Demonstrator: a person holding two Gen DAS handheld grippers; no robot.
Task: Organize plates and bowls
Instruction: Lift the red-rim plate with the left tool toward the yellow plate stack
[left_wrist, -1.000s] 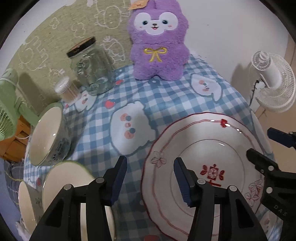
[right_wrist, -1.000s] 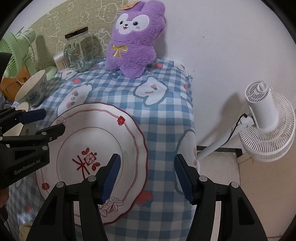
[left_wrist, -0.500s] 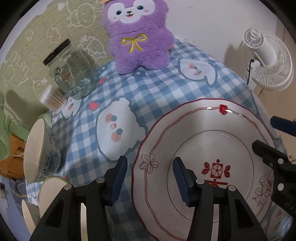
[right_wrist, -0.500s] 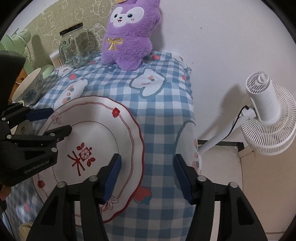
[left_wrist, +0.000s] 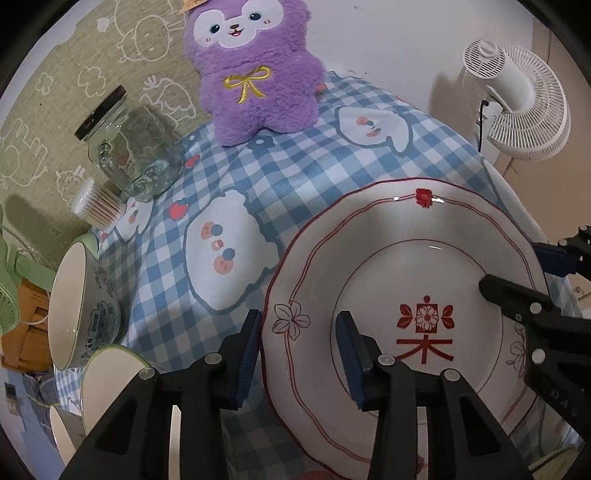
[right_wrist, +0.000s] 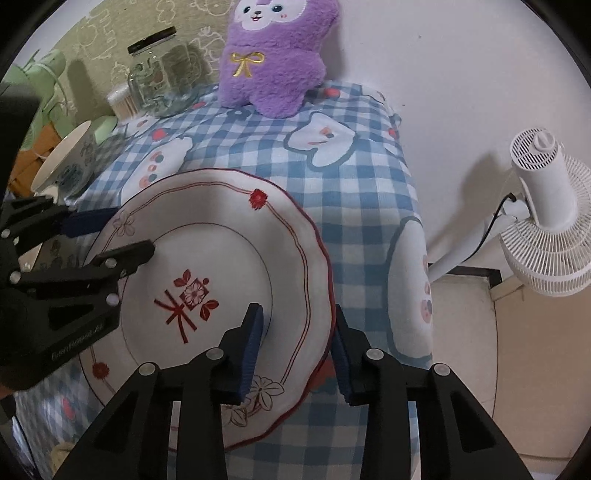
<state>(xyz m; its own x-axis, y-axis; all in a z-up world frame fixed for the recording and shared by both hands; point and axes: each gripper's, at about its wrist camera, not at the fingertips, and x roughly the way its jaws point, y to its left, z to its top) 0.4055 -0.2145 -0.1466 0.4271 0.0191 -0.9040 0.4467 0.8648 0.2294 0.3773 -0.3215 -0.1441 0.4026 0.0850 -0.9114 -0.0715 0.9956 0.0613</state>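
A large white plate with a red rim line and a red flower mark (left_wrist: 406, 295) lies on the checked tablecloth; it also shows in the right wrist view (right_wrist: 221, 280). My left gripper (left_wrist: 299, 354) is open, its jaws straddling the plate's left rim. My right gripper (right_wrist: 297, 343) is open, its jaws straddling the plate's right rim. Neither pinches the plate. A white bowl with blue pattern (left_wrist: 81, 310) stands at the table's left edge. A green-rimmed dish (left_wrist: 110, 384) lies in front of it.
A purple plush toy (left_wrist: 255, 70) sits at the back of the table (left_wrist: 295, 155). A glass jar (left_wrist: 133, 151) and a cotton-swab tub (left_wrist: 96, 206) stand back left. A white fan (right_wrist: 546, 214) stands off the table's right edge.
Both grippers have moved in towards the plate. Their jaws now straddle its left and right rims. The plate has not moved.
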